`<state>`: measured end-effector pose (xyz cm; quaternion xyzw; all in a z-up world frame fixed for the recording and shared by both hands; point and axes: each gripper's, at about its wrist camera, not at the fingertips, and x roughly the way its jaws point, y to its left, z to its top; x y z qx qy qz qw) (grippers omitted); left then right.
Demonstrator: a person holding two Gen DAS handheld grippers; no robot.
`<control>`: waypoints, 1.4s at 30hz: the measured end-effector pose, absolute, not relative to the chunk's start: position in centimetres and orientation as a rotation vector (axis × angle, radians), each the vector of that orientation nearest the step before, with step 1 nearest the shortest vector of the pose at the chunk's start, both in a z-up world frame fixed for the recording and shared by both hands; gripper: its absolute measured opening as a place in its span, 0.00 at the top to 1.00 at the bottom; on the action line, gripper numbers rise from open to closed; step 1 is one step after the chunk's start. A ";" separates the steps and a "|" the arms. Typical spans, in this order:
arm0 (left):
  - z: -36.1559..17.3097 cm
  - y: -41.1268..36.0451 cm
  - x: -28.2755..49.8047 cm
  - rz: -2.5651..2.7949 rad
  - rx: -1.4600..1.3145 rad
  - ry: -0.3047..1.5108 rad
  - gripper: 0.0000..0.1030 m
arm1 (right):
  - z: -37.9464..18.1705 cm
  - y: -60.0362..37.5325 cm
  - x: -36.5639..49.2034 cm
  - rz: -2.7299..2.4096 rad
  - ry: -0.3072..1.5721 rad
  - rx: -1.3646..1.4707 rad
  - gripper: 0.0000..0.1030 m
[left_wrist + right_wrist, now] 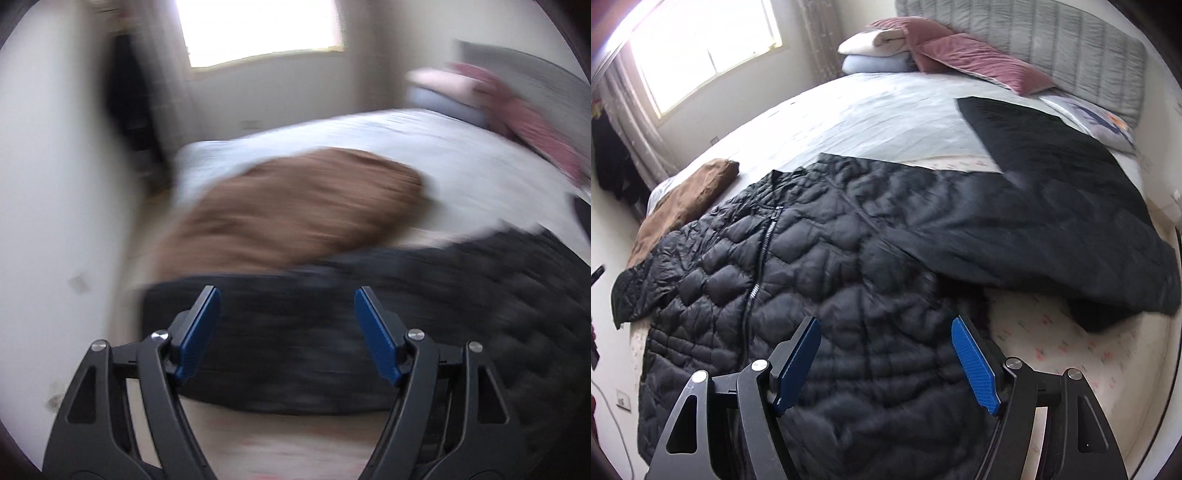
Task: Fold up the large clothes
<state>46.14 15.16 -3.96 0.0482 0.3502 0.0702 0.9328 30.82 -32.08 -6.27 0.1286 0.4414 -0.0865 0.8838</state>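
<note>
Blur smears the left wrist view, yet the left gripper [286, 334] stands wide and empty near the jacket [406, 295] edge. Right wrist view: the right gripper [886, 362], also wide and empty, hovers over the jacket [812, 258] lying zipped on the bed [886, 110]; best to grab the spread sleeve [1052, 236] next and fold it inward.

We find no writing that we can read in either view. The pillow [1097, 123] by the headboard [1052, 44] carries a blue and orange print (it may be a picture or letters, we cannot tell which), but it is too small and too skewed to make out. The black quilted jacket [798, 266] shows no label or brand mark on its visible side. The left wrist view is smeared by blur, and nothing there resolves into letters or numbers.
</note>
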 end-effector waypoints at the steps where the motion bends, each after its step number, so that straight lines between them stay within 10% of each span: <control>1: -4.8 12.1 46.9 0.073 0.108 0.734 0.27 | -6.6 -31.5 32.5 -0.162 0.916 0.264 0.28; 13: -16.2 4.6 50.8 -0.155 0.155 0.868 0.27 | -16.1 -37.6 42.5 -0.344 0.916 0.176 0.28; 42: -9.7 7.9 38.8 -0.162 -0.157 1.000 0.09 | -8.6 -60.0 17.5 -0.760 0.637 0.785 0.14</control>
